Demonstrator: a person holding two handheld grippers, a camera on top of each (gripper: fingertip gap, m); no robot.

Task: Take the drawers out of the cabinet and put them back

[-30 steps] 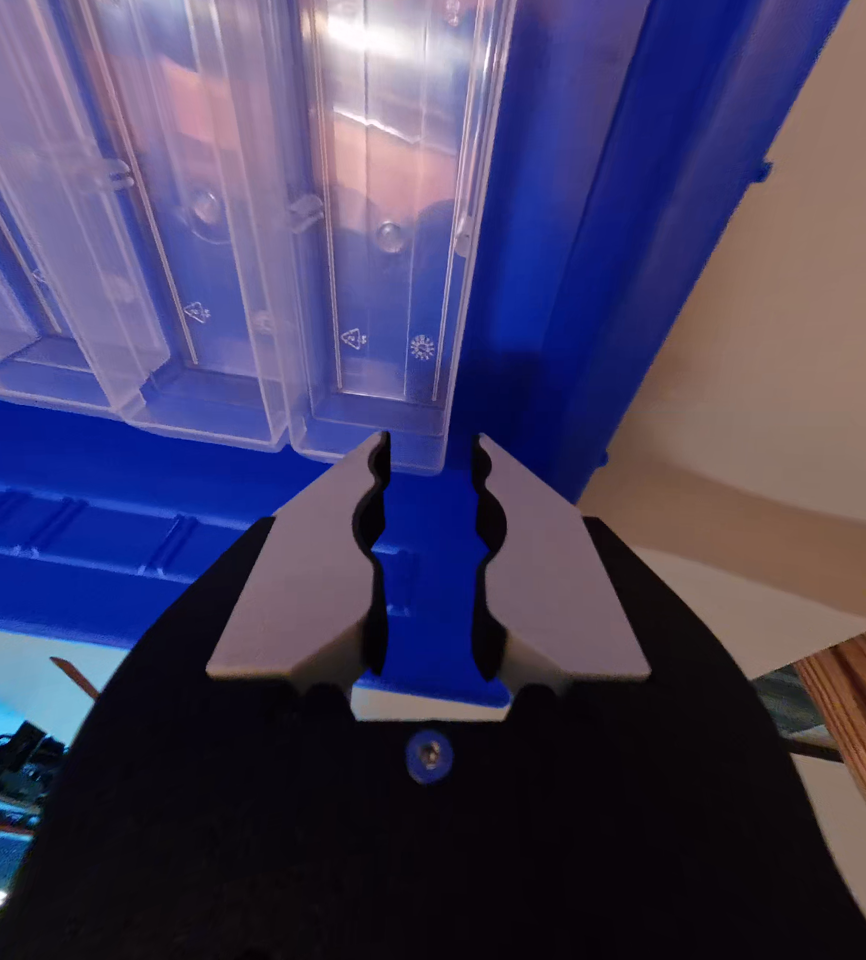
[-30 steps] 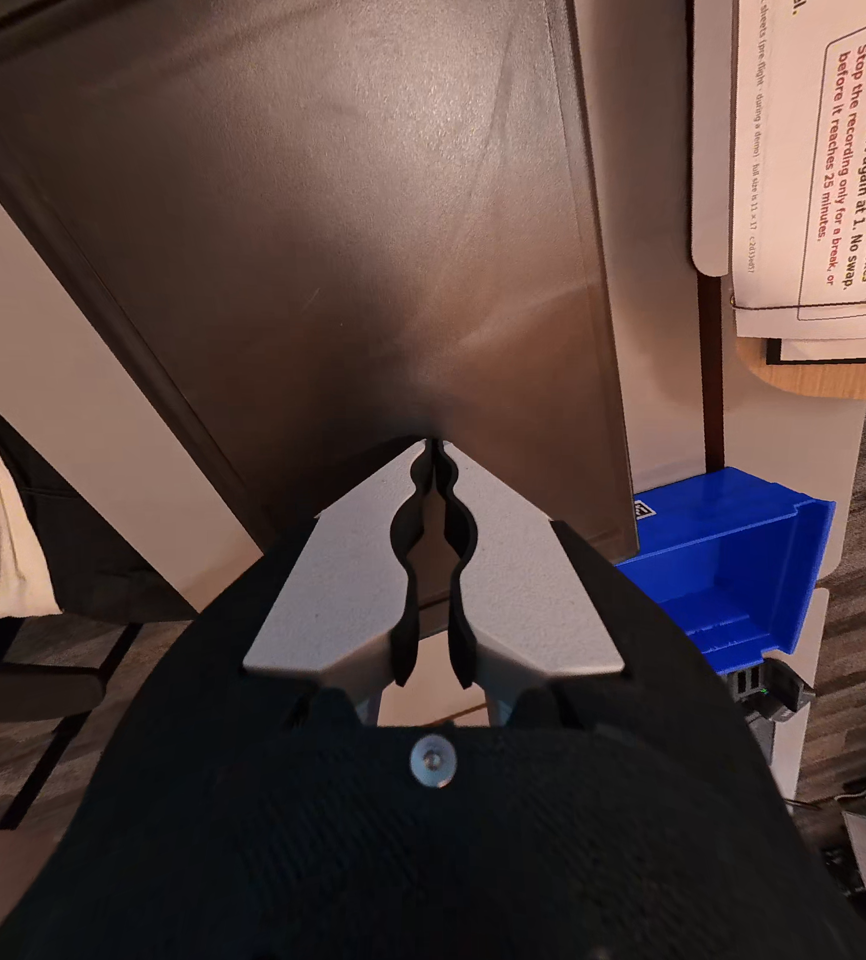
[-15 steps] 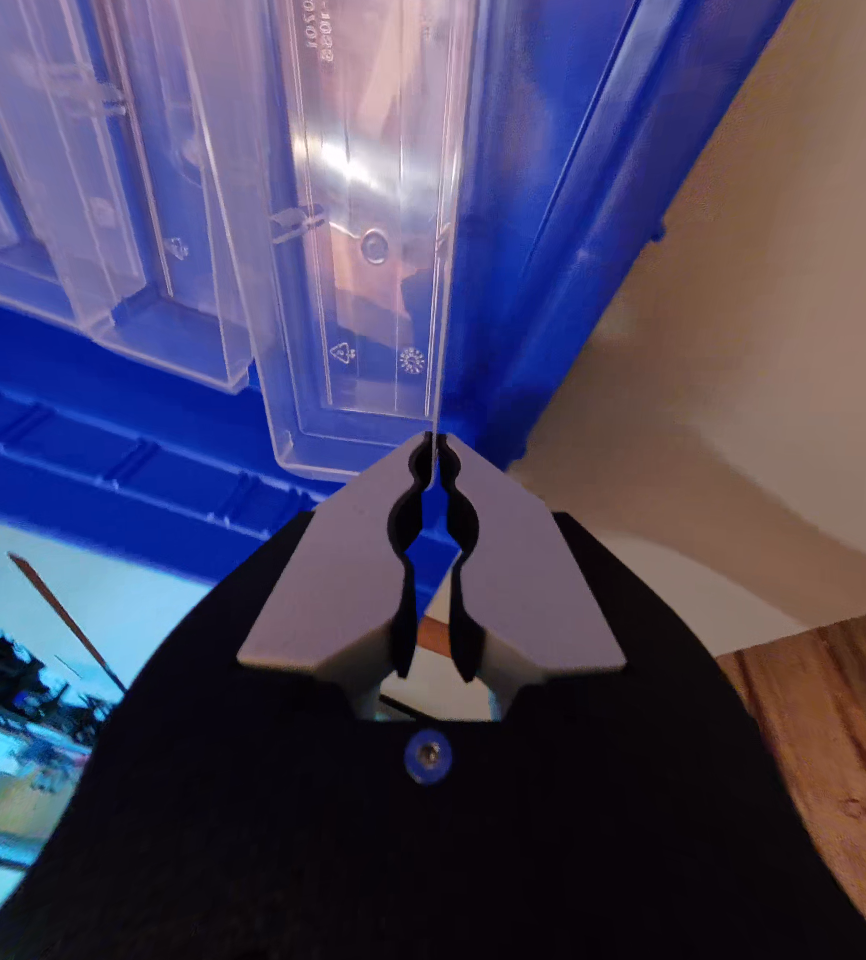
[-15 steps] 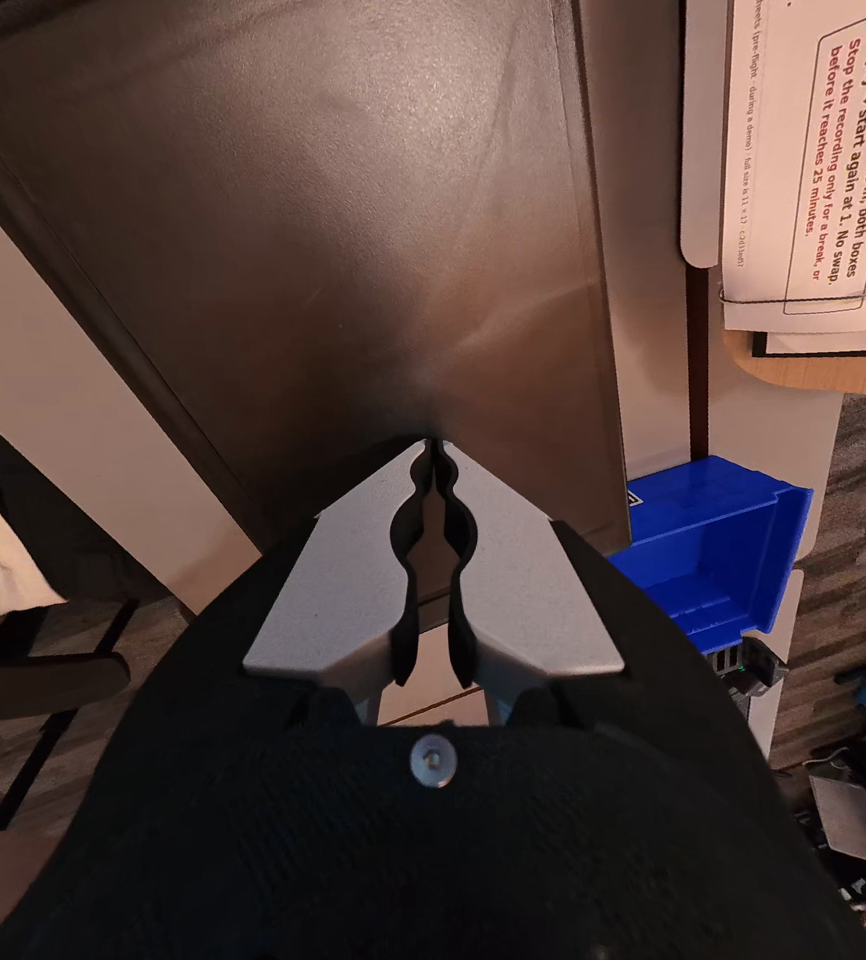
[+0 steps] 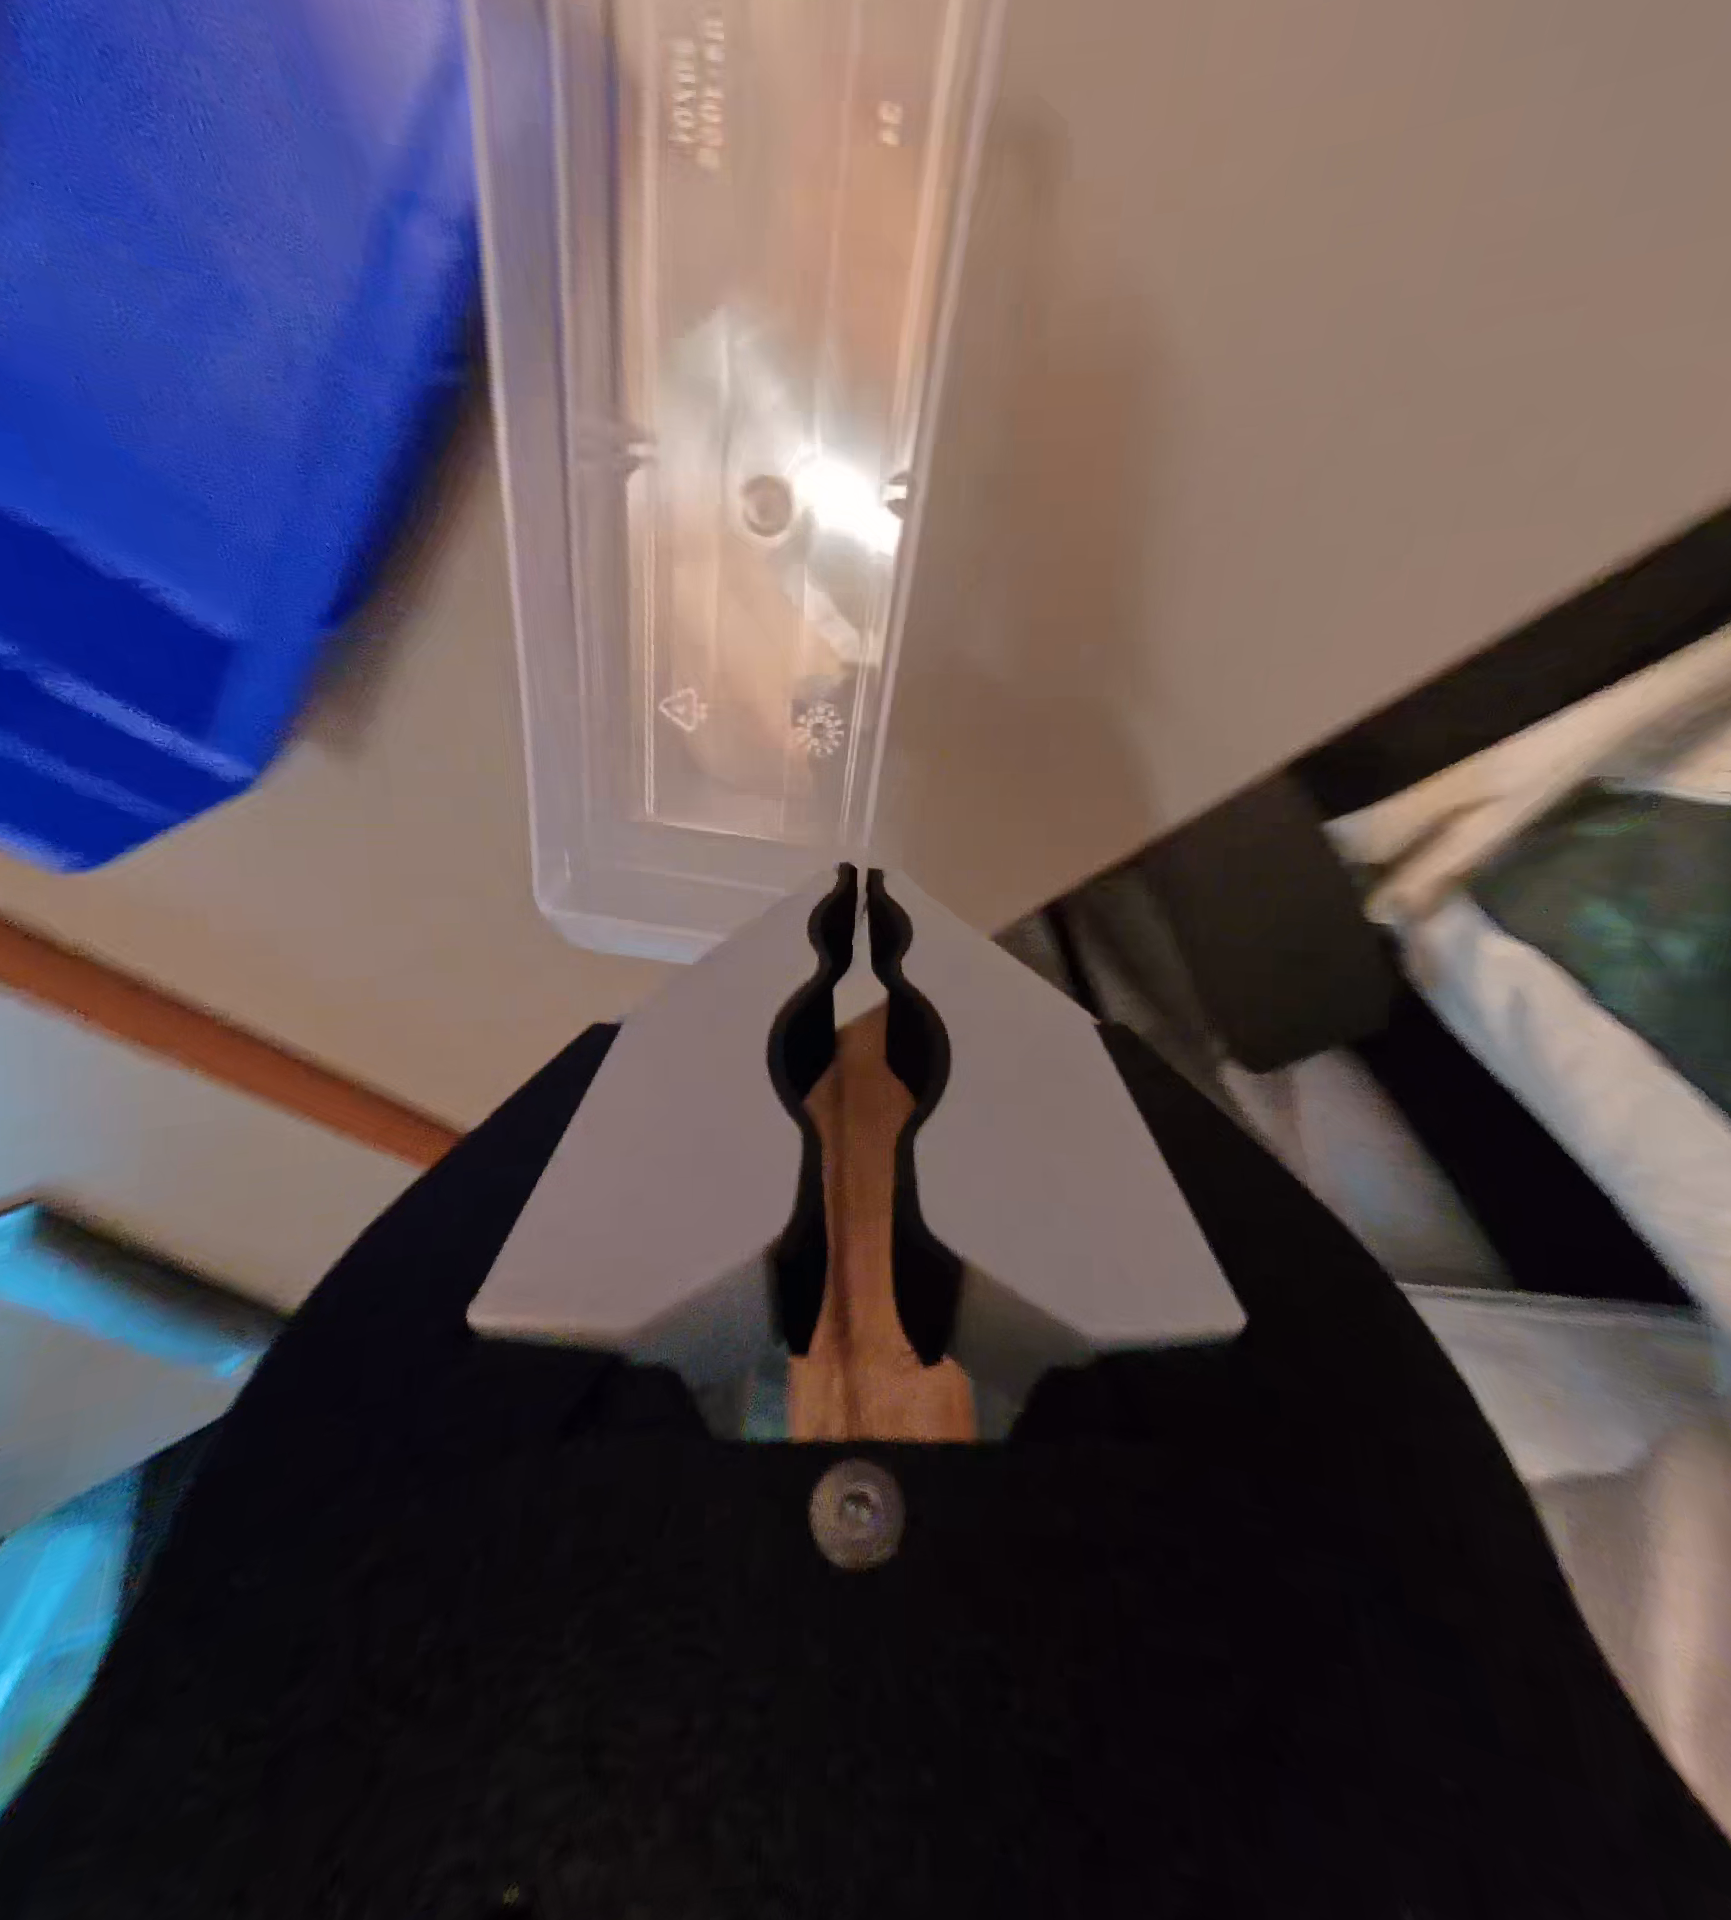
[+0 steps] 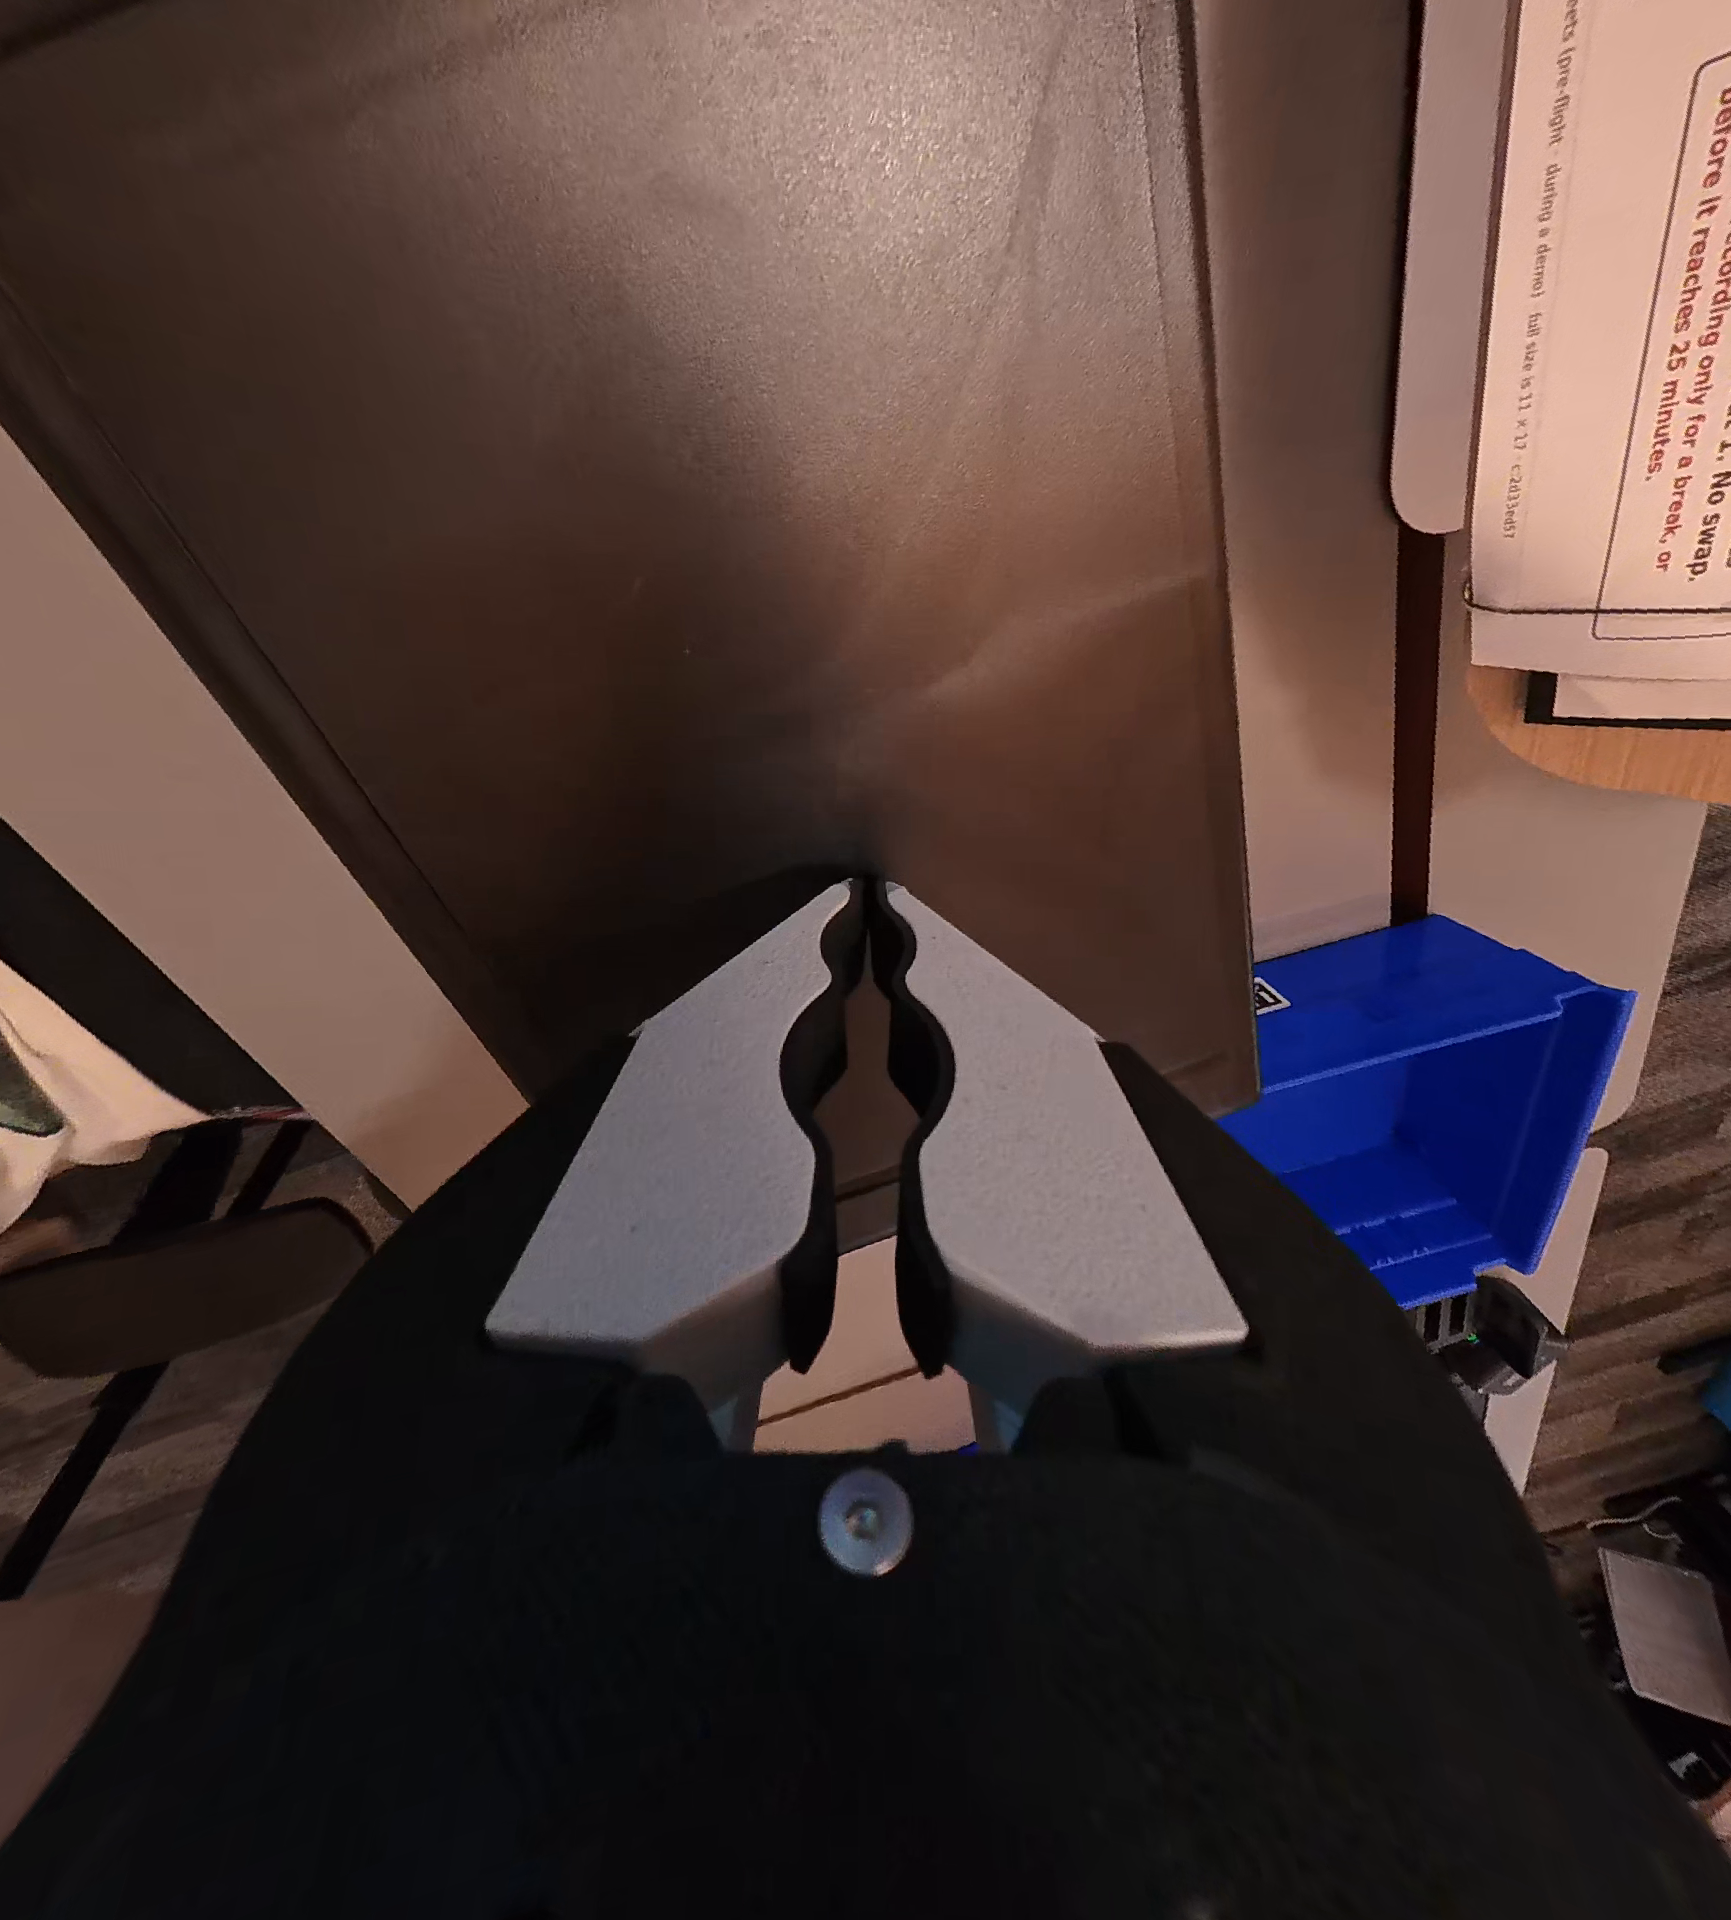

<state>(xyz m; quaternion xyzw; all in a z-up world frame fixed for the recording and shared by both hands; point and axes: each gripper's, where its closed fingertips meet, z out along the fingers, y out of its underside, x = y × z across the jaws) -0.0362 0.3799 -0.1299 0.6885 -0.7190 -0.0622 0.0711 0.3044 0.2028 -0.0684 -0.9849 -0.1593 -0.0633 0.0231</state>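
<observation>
While the left view is smeared with motion, the essentials read: my left gripper (image 5: 861, 878) has its fingers pinched together on the thin right wall of a clear drawer (image 5: 736, 436), right at its near corner. The drawer is out of the blue cabinet (image 5: 134, 416), which sits apart at upper left, and hangs over the beige table (image 5: 1360, 312). Only the fingertips hold it, off to one side. Judgement: such a grip lets the drawer twist about the pinch, so carry slowly, keep the drawer in line with the fingers, and lower its base flat onto the table before letting go. Whether the drawer holds anything I cannot tell.

In the right view, my right gripper (image 6: 866, 883) is closed tip to tip on the near edge of a dark panel (image 6: 632, 416), apparently a lid or tray; which, I cannot tell. A blue bin (image 6: 1443, 1101) lies just past the panel's lower right corner, printed sheets (image 6: 1650, 312) at upper right. Judgement: keep this hand steady while the left travels, so the panel does not swing into the drawer's path.
</observation>
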